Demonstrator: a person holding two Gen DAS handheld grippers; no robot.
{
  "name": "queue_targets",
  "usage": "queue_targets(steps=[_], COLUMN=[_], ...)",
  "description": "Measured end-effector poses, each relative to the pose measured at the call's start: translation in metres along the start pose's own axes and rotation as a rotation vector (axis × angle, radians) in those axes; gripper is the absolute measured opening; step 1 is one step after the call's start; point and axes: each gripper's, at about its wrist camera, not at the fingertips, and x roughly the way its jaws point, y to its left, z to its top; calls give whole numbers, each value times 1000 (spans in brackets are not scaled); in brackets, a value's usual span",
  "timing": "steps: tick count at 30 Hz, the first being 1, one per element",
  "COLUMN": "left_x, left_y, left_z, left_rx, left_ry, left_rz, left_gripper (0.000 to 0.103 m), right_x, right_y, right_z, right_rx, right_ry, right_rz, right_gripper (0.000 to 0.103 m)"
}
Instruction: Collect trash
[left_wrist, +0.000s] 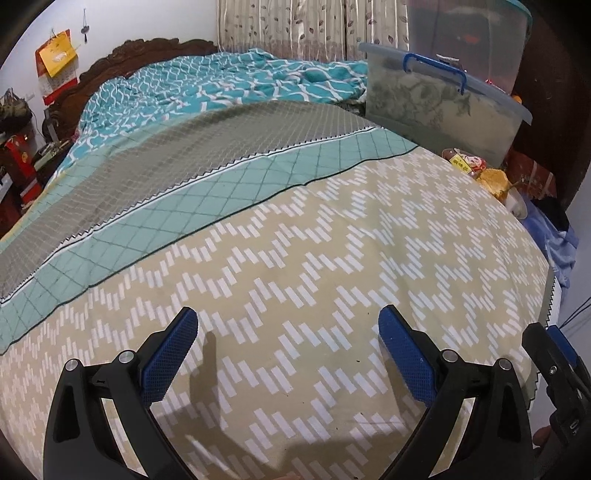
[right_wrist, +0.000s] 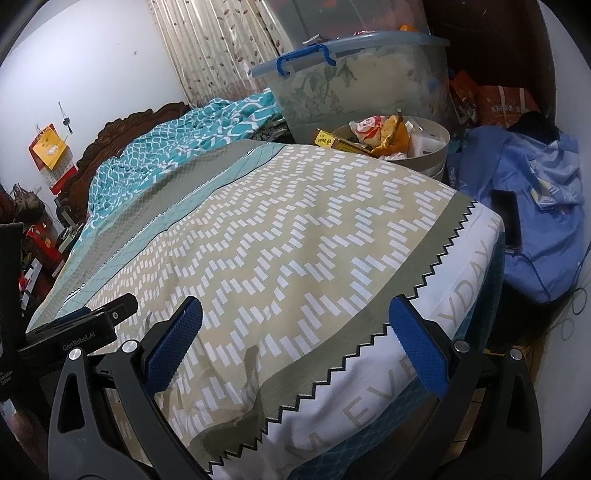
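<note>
Your left gripper hangs over the beige zigzag bedspread, jaws spread wide, nothing between them. Your right gripper sits over the bed's near corner, jaws equally wide and empty, blue pads above the sawtooth hem. Trash, wrappers and an orange scrap, fills a round bin just beyond the bed's far right edge, beside a clear lidded storage tub. Blue cloth bag slumps right of the bin. Teal quilt is bunched by the carved headboard.
</note>
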Motion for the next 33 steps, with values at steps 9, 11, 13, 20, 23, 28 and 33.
queue_targets(steps=[9, 11, 13, 20, 23, 28, 33], left_x=[-3, -3, -4, -4, -5, -5, -4], left_y=[-3, -3, -5, -5, -3, -2, -1], left_z=[1, 1, 0, 0, 1, 1, 0], left_rx=[25, 27, 27, 22, 17, 15, 8], left_ry=[-22, -24, -26, -27, -26, -25, -24], left_rz=[16, 18, 18, 20, 18, 18, 24], left_gripper=[94, 94, 94, 94, 94, 94, 94], right_x=[3, 3, 4, 7, 7, 7, 7], right_y=[2, 3, 4, 11, 11, 11, 11], right_z=[-2, -2, -3, -6, -7, -7, -6], right_rx=[-11, -17, -27, -93, -95, -93, -88], right_ry=[26, 25, 24, 18, 15, 13, 11], right_rz=[4, 3, 0, -34, -32, -26, -20], right_gripper=[100, 100, 100, 100, 100, 100, 100])
